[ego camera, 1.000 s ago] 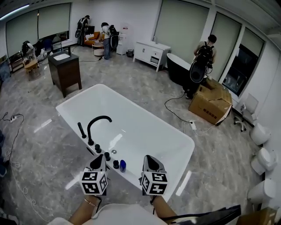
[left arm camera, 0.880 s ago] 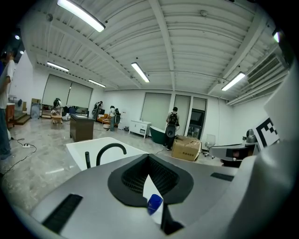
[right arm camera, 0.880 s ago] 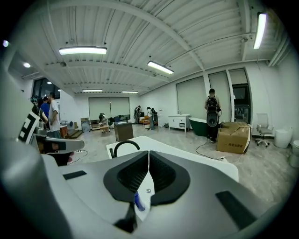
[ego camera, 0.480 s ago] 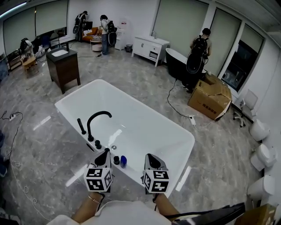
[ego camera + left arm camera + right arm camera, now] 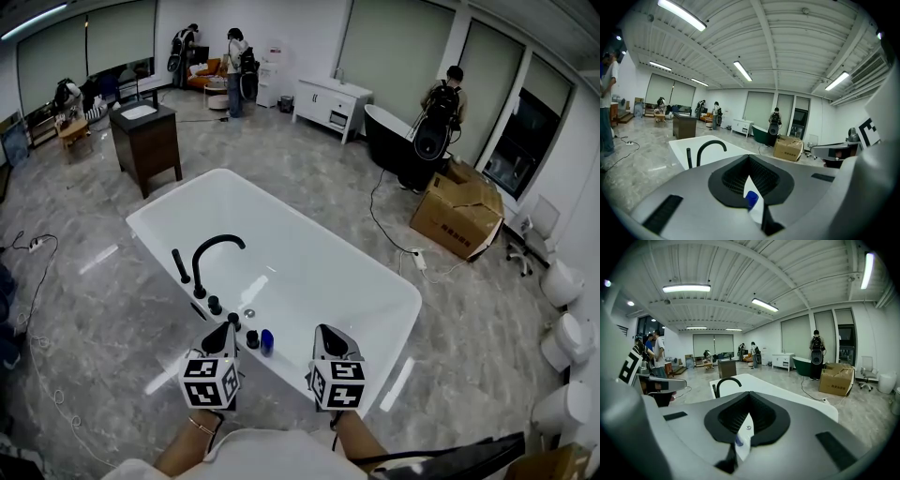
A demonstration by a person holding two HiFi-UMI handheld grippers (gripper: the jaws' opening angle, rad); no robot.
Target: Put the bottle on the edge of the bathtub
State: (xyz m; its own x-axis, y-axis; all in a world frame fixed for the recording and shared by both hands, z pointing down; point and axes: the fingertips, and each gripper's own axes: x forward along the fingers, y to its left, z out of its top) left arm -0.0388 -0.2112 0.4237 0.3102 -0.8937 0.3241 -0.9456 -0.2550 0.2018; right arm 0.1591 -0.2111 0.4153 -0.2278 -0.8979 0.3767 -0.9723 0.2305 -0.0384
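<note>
A small blue bottle stands upright on the near edge of the white bathtub, next to the black knobs and the arched black faucet. My left gripper hovers just left of the bottle, shut and empty. My right gripper hangs over the same edge to the bottle's right, also shut with nothing in it. In the left gripper view the bottle shows through the slit below the left gripper. The right gripper view shows the bottle below the right gripper.
A dark vanity cabinet stands beyond the tub at left. A cardboard box and a black tub sit at the back right, with cables on the floor. Several people stand far off. White toilets line the right wall.
The left gripper has drifted slightly right, closer to the bottle. The head view has shifted a little. The bottle has stayed on the tub edge and both grippers have stayed shut.
</note>
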